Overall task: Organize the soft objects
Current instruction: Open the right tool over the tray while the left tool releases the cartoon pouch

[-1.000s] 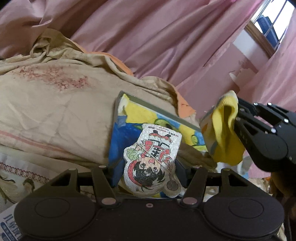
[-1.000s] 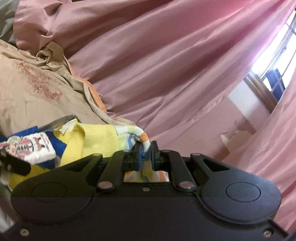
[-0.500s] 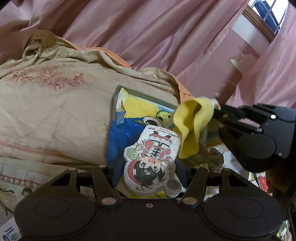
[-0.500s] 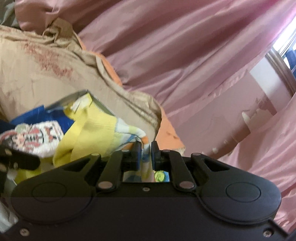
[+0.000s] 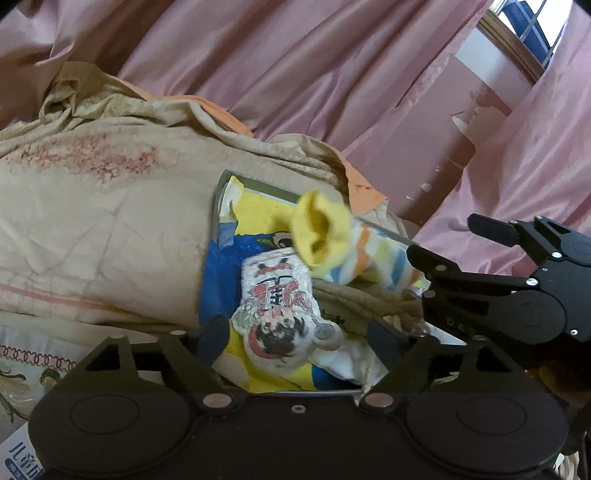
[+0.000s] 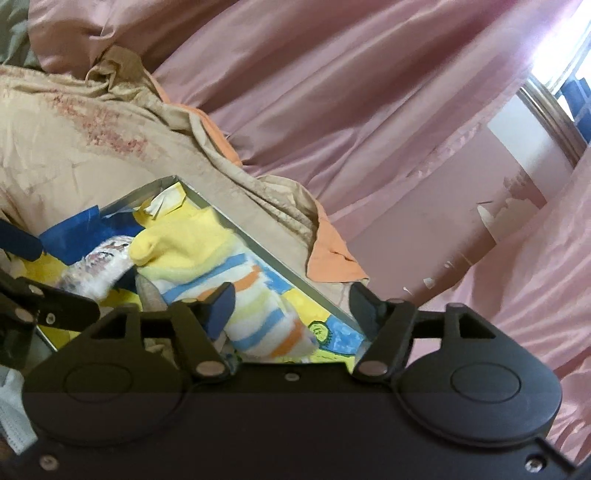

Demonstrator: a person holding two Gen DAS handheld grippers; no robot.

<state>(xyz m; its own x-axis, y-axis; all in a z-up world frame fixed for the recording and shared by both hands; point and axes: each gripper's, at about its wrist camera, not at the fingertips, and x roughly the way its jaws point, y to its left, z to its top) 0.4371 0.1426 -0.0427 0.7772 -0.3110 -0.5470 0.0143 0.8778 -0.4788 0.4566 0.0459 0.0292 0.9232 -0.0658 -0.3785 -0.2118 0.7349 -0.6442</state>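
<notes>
A shallow metal box [image 5: 258, 183] with a yellow and blue picture lining lies on the bedding. A cartoon-print soft pouch [image 5: 277, 306] rests in it between my left gripper's [image 5: 297, 334] fingers. The left jaws are opening and the pads stand clear of the pouch. A yellow sock with orange and blue stripes [image 6: 207, 251] lies across the box's far side. Its striped toe end sits between my right gripper's [image 6: 291, 306] fingers. The right jaws are opening too, and the pads do not press the sock. In the left wrist view the right gripper [image 5: 450, 240] is at the right, just off the sock [image 5: 325, 236].
A crumpled beige quilt [image 5: 110, 221] with an orange cloth edge [image 5: 362, 192] surrounds the box. Pink curtains [image 5: 295, 74] hang close behind, with a window [image 5: 528, 29] at top right. A beige cloth [image 5: 369, 299] bunches in the box's right part. A printed carton corner [image 5: 18, 458] shows at bottom left.
The right gripper came down over the box and let go of the sock, which now lies in the box. The left jaws spread away from the pouch.
</notes>
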